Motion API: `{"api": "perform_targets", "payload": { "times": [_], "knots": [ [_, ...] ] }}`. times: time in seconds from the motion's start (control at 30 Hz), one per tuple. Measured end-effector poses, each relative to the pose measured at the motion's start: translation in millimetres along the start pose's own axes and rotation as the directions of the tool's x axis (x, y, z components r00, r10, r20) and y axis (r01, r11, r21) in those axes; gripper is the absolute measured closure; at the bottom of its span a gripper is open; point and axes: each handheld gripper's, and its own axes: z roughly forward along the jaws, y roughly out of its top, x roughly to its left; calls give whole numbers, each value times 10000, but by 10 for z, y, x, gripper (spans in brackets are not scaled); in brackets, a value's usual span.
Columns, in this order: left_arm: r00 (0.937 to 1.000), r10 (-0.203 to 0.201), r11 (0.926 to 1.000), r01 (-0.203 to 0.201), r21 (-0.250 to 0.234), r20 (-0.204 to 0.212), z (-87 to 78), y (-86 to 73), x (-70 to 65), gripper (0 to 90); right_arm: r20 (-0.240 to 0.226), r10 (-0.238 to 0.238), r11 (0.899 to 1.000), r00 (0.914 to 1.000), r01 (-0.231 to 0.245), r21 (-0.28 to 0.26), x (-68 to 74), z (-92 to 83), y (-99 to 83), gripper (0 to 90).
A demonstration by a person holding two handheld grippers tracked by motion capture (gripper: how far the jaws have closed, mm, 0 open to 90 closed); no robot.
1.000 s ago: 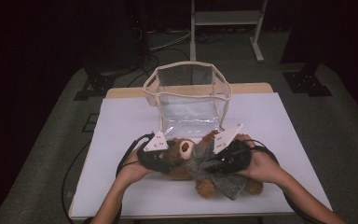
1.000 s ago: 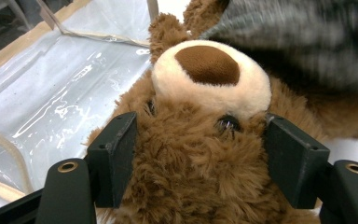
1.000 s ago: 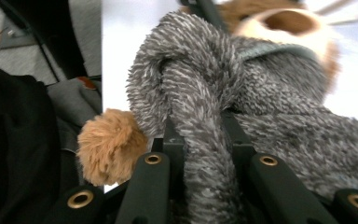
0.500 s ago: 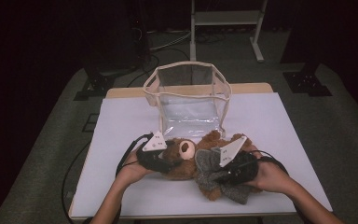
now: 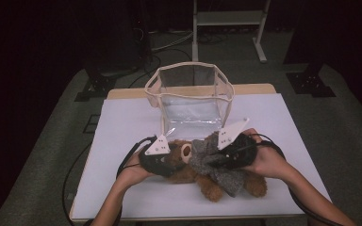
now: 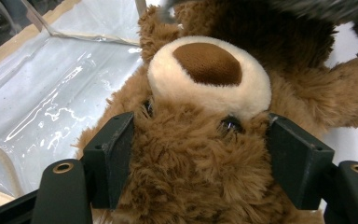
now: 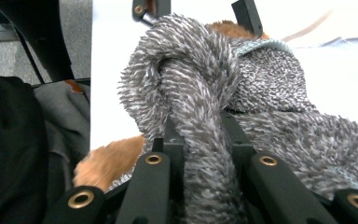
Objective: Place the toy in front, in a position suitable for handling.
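The teddy bear (image 5: 202,172) lies near the surface's (image 5: 122,127) front edge, its body largely hidden under a grey scarf (image 5: 212,162). The left gripper (image 6: 200,154) clamps its fingers on the bear's head; the right gripper (image 7: 203,140) pinches the scarf, covering its fingertips. The clear bag (image 5: 191,96) is cropped in the left gripper view.

- Teddy bear (image 5: 202,172): warm brown plush, cream muzzle with a dark brown nose patch, glossy dark eye
- Scarf (image 7: 200,93): fuzzy grey flecked with white, a pale blue-grey edge at one fold
- Clear bag (image 5: 191,101): see-through walls, beige trim along the rim and seams
- Tabletop (image 5: 122,127): white sheet over a light wooden edge
- Left tool (image 6: 200,163): black jaws, brass-coloured rivets, pale grey top plate
- Right tool (image 7: 200,158): black with brass-coloured rivets
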Motion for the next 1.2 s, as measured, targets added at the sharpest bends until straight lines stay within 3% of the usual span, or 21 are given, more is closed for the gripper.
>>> {"api": "perform_targets", "payload": {
  "times": [0.1, 0.23, 0.3, 0.67, 0.8, 0.93, 1.1, 1.2],
  "knots": [
    [10000, 9, 10000, -9, -23, 8, -3, -6, -5, 284, -140, 6, 9995, 9999, -2, 313, -30, 210, 52, 751],
    [9999, 103, 9999, -104, 46, 42, 1, -23, -10, 284, -540, 68, 9964, 9985, -22, 848, -13, 537, -27, 749],
    [9999, 109, 9999, -109, -12, 88, -1, -32, -10, 282, -657, 112, 9970, 9978, -61, 773, 7, 556, -80, 750],
    [9999, -108, 9999, 109, -121, 99, -2, -43, 14, 282, -364, 604, 9956, 9975, -575, 746, 109, 119, -463, 752],
    [9999, -123, 9998, 124, -131, 121, -3, -47, 21, 281, -66, 1062, 9924, 9943, -1056, 639, 127, -73, -670, 752],
    [9999, -94, 9999, 96, -134, 137, -1, -45, 20, 281, 161, 1723, 9845, 9849, -1727, 319, 117, -251, -919, 752],
    [9999, -54, 9999, 55, -104, 131, -3, -41, 13, 280, 380, 2588, 9657, 9652, -2593, 89, 115, -378, -1187, 752],
    [9999, -48, 9999, 49, -105, 137, 0, -41, 14, 279, 482, 2777, 9607, 9595, -2775, -93, 109, -448, -1252, 751]
  ]
}}
